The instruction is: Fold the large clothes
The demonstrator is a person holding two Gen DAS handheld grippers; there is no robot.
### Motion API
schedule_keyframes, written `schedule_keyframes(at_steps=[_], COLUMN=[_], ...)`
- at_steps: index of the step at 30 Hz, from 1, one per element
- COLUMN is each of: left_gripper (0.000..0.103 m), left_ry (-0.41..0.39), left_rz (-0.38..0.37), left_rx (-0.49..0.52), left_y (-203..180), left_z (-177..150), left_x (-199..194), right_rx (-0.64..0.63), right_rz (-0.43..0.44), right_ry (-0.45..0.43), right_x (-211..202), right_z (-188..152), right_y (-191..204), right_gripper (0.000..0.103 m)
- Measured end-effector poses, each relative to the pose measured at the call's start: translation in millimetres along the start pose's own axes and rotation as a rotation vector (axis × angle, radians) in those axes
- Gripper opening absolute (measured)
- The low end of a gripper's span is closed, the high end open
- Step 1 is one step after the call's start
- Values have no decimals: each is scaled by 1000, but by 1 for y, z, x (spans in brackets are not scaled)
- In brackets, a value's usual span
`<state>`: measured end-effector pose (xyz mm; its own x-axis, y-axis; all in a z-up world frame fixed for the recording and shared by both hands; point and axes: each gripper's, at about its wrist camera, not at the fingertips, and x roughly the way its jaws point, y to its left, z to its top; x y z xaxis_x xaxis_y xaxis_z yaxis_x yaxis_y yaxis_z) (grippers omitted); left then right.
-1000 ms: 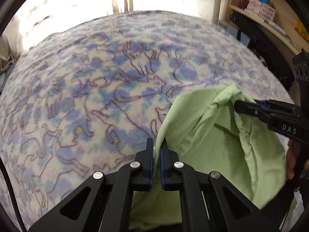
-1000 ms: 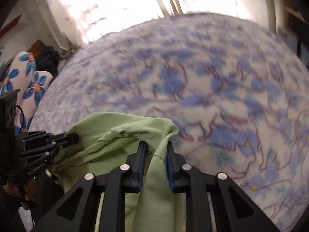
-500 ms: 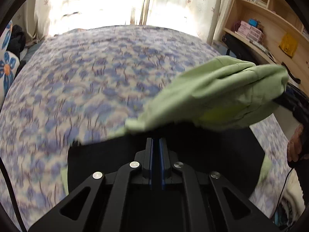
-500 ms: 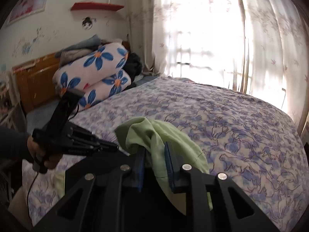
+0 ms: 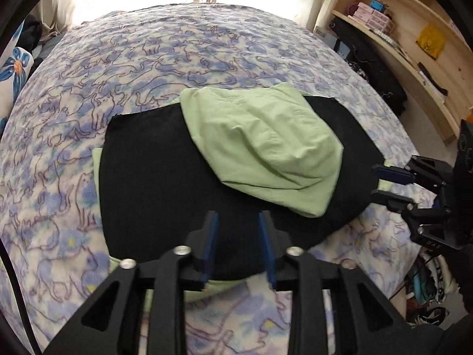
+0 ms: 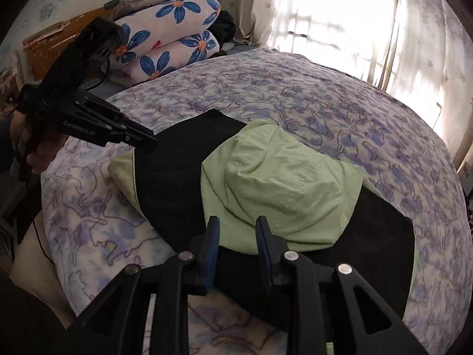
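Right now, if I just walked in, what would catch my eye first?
A light green garment lies bunched in the middle of the bed, on a black cloth spread over a blue cat-print blanket. Two black grippers hover at its near edge, left gripper and right gripper, both opening with nothing between their jaws.

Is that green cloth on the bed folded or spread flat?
Folded: the green cloth lies doubled over a black panel, wrinkled, neither gripper touching it.
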<state>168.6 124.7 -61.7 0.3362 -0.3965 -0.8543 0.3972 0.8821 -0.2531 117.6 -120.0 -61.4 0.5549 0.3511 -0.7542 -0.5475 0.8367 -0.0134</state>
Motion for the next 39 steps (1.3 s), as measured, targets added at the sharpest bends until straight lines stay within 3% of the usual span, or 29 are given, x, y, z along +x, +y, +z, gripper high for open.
schedule_keyframes(at_steps=[2, 8, 11, 15, 19, 23, 25, 26, 27, 28, 33, 37, 39], left_gripper=[41, 43, 44, 43, 43, 43, 36, 20, 14, 12, 8, 8, 10], left_ry=[-5, -27, -26, -74, -93, -88, -87, -90, -93, -101, -138, -89, -92], left_rz=[-18, -85, -169, -339, -408, -402, -406, -387, -366, -356, -257, -212, -211], left_rx=[-11, -68, -141, -309, -420, -475, -489, -491, -490, -492, -438, -435, -437], left_y=[-3, -9, -4, 12, 21, 25, 25, 25, 24, 22, -1, -9, -10], left_z=[-4, -11, -13, -13, -11, -10, -10, -9, -9, -9, -14, -24, -22], left_x=[-1, 9, 25, 50, 78, 104, 113, 116, 118, 118, 107, 128, 128], right_rx=[75, 356, 495, 659, 778, 844, 867, 874, 867, 858, 802, 839, 839], right_rz=[8, 24, 61, 133, 199, 211, 218, 225, 233, 233, 156, 139, 142], right_ry=[-7, 12, 27, 38, 39, 11, 9, 3, 3, 6, -49, 46, 30], right_x=[-6, -2, 9, 33, 56, 75, 85, 89, 93, 94, 72, 96, 93], right_z=[-3, -23, -38, -55, -59, -57, -55, -55, -54, -54, -59, -85, -89], right_y=[-7, -42, -59, -73, -83, -91, -94, -95, -96, -96, -86, -88, -88], right_gripper=[53, 53, 53, 53, 53, 53, 53, 44, 24, 17, 5, 5, 5])
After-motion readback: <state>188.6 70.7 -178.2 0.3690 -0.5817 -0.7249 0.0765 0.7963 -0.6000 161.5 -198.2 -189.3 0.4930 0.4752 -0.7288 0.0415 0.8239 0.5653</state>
